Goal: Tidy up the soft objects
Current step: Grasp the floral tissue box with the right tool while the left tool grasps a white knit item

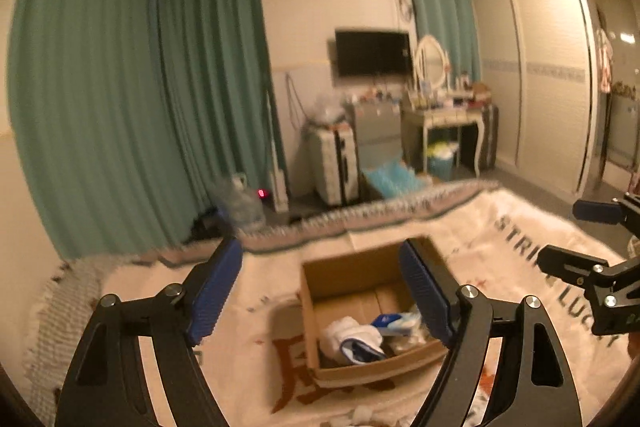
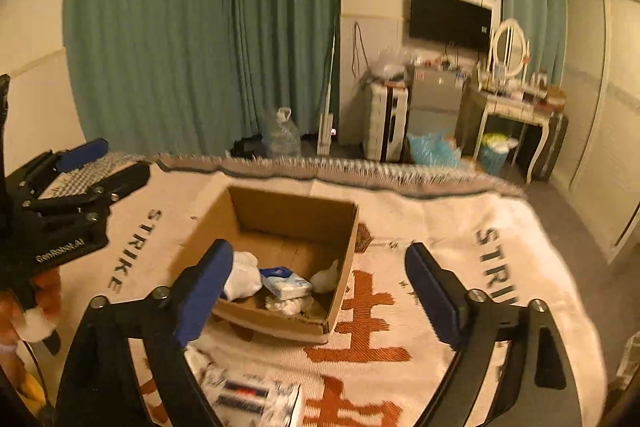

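An open cardboard box (image 1: 352, 277) (image 2: 348, 227) sits on a white blanket with orange characters on the bed. Inside lie a white rolled sock (image 1: 352, 335) (image 2: 242, 277), a blue-and-white tissue pack (image 1: 394, 319) (image 2: 286, 283) and other white soft items (image 2: 326, 277). My left gripper (image 1: 324, 291) is open and empty above the box; it also shows in the right wrist view (image 2: 102, 163). My right gripper (image 2: 316, 291) is open and empty above the box's near right corner; it also shows in the left wrist view (image 1: 568, 233). More packaged soft items (image 2: 248, 397) lie on the blanket near me.
The blanket (image 2: 400, 307) (image 1: 260, 327) covers the bed, its fringed edge at the far side. Beyond are green curtains (image 1: 120, 107), a suitcase (image 1: 334, 163), a dressing table (image 1: 448, 119), a wall TV (image 1: 372, 53) and a wardrobe (image 1: 552, 75).
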The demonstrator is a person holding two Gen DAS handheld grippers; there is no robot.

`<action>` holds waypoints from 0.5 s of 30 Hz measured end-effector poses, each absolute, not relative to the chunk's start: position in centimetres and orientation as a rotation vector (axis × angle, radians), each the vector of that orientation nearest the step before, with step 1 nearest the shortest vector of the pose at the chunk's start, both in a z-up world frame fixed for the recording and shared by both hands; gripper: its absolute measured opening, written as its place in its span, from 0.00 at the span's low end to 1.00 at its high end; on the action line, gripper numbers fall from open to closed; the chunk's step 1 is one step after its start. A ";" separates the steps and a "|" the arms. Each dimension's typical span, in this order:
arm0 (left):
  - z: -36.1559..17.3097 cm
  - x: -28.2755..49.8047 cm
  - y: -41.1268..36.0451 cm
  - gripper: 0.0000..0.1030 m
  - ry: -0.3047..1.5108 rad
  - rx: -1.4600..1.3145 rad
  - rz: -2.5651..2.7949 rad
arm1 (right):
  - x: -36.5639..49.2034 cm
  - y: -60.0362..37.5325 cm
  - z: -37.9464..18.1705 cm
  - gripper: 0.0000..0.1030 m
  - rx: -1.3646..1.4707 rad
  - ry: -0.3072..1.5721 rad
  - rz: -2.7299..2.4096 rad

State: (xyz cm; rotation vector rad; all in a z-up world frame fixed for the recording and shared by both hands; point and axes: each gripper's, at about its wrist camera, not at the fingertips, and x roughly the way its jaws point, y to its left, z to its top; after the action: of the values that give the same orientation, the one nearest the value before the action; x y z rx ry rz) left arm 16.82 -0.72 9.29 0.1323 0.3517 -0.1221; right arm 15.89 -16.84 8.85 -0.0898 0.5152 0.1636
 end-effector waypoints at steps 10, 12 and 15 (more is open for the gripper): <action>14.1 6.0 3.8 0.80 0.281 0.084 -0.087 | 6.5 -13.6 13.5 0.92 -0.146 0.471 0.198; 13.2 5.4 4.0 0.80 0.293 0.104 -0.030 | 5.6 -12.7 12.6 0.92 -0.154 0.482 0.217; 10.5 4.8 4.8 0.80 0.347 0.081 0.032 | 5.0 -11.2 10.0 0.92 -0.188 0.514 0.226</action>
State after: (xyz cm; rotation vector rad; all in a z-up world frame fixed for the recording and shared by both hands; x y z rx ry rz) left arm 4.81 4.81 10.47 0.0810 0.3468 0.0325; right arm 5.01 -11.22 9.98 -0.1878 0.5139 0.2263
